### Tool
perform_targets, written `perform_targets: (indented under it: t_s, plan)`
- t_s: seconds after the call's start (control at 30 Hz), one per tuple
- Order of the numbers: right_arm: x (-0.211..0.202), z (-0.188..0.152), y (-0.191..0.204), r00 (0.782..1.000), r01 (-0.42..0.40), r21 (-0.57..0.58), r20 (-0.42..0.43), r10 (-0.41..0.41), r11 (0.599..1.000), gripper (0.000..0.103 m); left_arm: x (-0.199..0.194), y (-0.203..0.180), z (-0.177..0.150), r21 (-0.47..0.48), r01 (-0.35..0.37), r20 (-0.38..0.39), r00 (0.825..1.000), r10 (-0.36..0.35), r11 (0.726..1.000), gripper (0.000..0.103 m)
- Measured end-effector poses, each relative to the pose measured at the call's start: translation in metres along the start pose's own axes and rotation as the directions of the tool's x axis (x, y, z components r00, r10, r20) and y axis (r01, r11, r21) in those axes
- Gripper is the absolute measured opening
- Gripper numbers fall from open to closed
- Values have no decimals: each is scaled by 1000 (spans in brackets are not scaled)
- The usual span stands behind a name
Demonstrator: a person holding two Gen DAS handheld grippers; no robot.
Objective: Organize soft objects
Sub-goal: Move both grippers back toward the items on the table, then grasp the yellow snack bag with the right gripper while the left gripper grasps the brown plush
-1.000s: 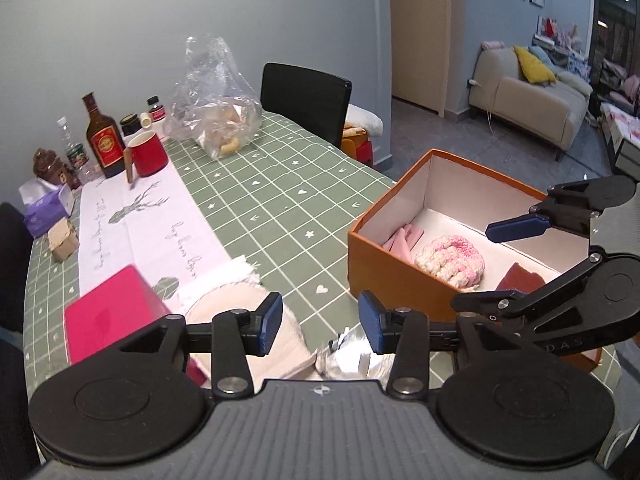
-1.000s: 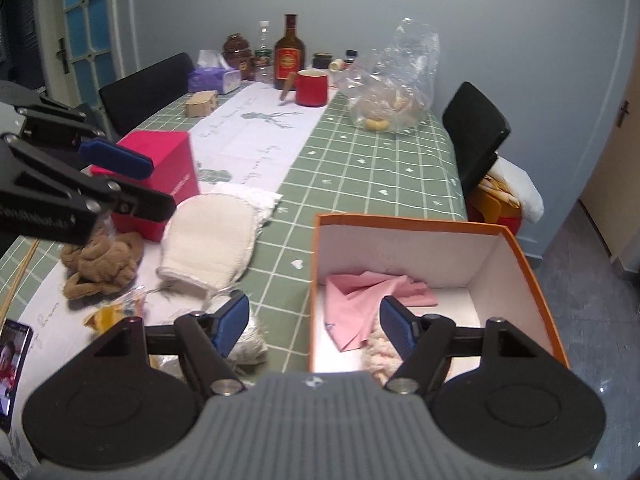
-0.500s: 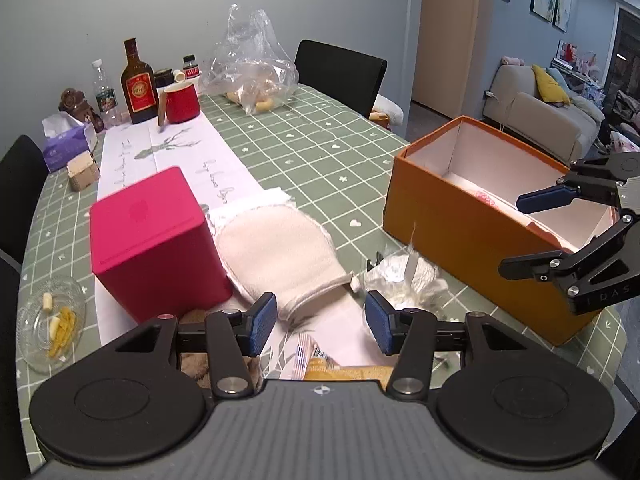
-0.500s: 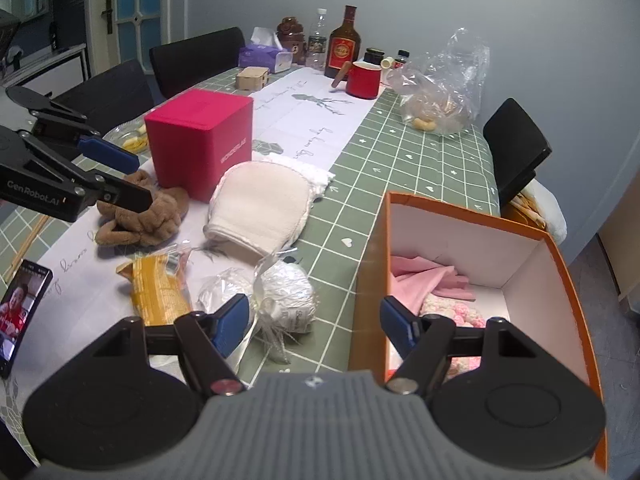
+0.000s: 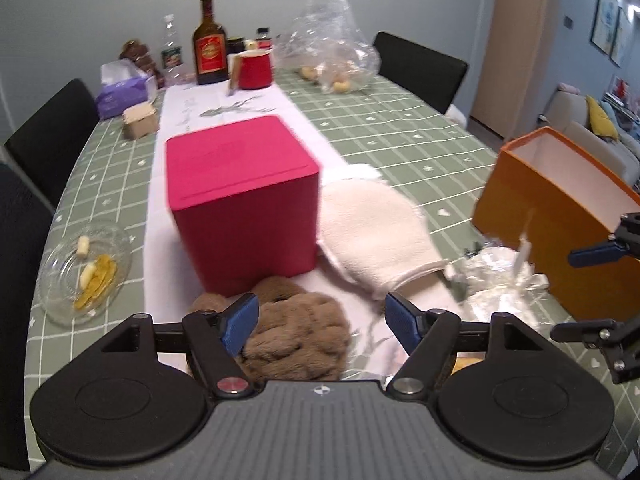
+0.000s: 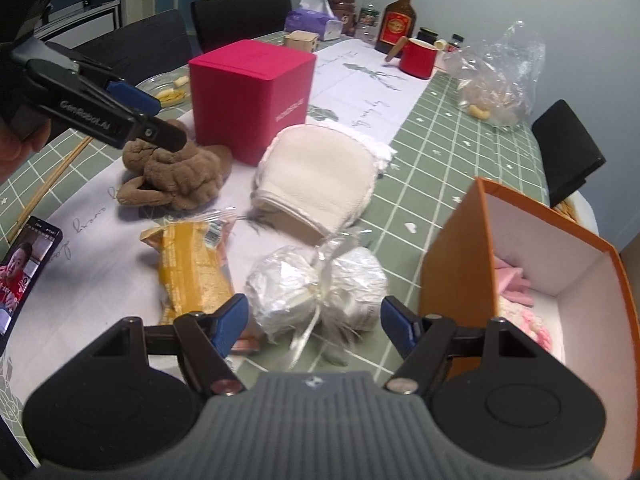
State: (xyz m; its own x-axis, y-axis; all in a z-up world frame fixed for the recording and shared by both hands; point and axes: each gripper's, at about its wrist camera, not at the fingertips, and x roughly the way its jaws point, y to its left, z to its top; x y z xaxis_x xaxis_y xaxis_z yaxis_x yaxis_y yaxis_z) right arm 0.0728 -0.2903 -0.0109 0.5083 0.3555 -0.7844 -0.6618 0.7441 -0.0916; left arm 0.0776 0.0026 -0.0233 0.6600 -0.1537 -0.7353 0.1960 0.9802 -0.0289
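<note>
A brown plush toy (image 5: 298,334) lies on the table in front of a pink box; it also shows in the right wrist view (image 6: 176,174). My left gripper (image 5: 322,322) is open, its jaws either side of the plush and just above it. A cream mitt (image 5: 372,236) lies beside the pink box (image 5: 244,196). A white wrapped bundle (image 6: 316,288) lies between the open jaws of my right gripper (image 6: 314,320). The orange box (image 6: 516,264) at right holds pink cloth (image 6: 514,280) and a pink knit item (image 6: 528,324).
A yellow snack packet (image 6: 192,272) and a phone (image 6: 20,272) lie at the near left. A glass dish (image 5: 82,272) sits left of the pink box. Bottles, a red mug (image 5: 256,70), tissues and a plastic bag (image 5: 336,56) stand at the far end. Black chairs surround the table.
Both grippers have pulled back from the orange box and swung left. The left one has come down over the brown plush and opened wider; the right one now faces the white bundle.
</note>
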Motion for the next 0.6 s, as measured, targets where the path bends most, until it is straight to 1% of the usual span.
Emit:
perform_targets:
  t_s: [0.1, 0.2, 0.23, 0.3, 0.33, 0.4, 0.47, 0.6]
  plan:
    - [8, 5, 11, 1000, -26, -19, 0, 26, 999, 72, 6, 10, -6, -14, -14, -9, 1000, 14, 1000, 84]
    - [16, 10, 23, 998, -57, -36, 1, 57, 998, 73, 14, 11, -15, 1, -30, -24, 999, 30, 1000, 87]
    - [19, 11, 27, 998, -69, -43, -1, 69, 997, 73, 19, 11, -19, 11, -36, -41, 998, 36, 999, 87]
    - [26, 13, 35, 996, -91, -61, -10, 91, 994, 73, 28, 7, -26, 40, -29, -84, 996, 32, 999, 87]
    - [29, 14, 39, 995, -97, -72, -16, 97, 993, 72, 30, 5, -28, 57, -23, -93, 995, 28, 998, 87]
    - [36, 14, 50, 993, -115, -102, -27, 113, 988, 72, 30, -1, -32, 96, -6, -91, 996, 15, 995, 87]
    - [41, 15, 58, 991, -135, -125, -30, 132, 983, 72, 29, -6, -34, 135, 2, -87, 996, 9, 991, 90]
    - [50, 18, 70, 986, -167, -153, -34, 163, 974, 72, 36, -10, -37, 198, -37, -79, 995, 53, 979, 91]
